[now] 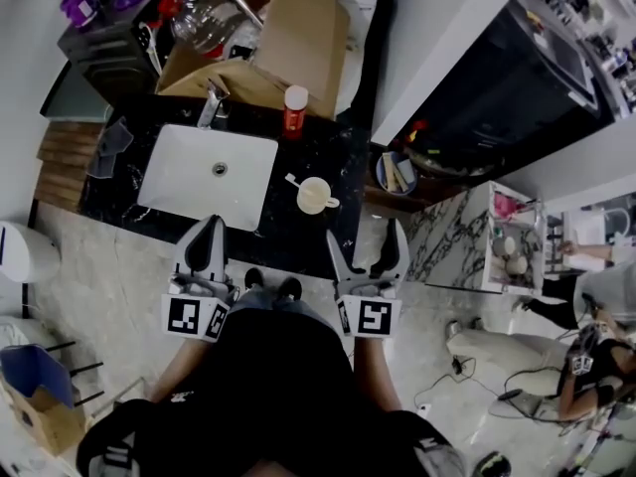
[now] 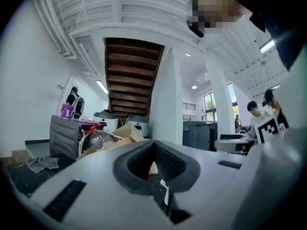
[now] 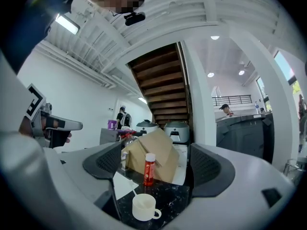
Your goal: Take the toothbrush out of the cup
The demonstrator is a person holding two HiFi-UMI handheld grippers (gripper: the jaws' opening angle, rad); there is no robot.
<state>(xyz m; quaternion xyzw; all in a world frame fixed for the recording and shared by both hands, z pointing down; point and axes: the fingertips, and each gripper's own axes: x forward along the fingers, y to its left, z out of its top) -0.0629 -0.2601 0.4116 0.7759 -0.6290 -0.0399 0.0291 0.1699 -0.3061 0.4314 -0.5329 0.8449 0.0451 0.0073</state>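
Note:
A cream cup [image 1: 315,196] stands on the black counter [image 1: 343,152] to the right of the sink. A white toothbrush [image 1: 293,180] leans out of it toward the sink. In the right gripper view the cup [image 3: 144,207] sits low between the jaws, and the toothbrush [image 3: 131,189] slants up to its left. My right gripper [image 1: 366,238] is open and held short of the cup, a little to its right, touching nothing. My left gripper [image 1: 207,238] is shut on nothing at the sink's near edge. In its own view the left gripper [image 2: 154,170] has its pads together.
A white sink [image 1: 189,182] with a faucet [image 1: 212,102] is set into the counter on the left. A red bottle [image 1: 295,110] stands behind the cup in front of a cardboard box [image 1: 298,33]. People are at the far right.

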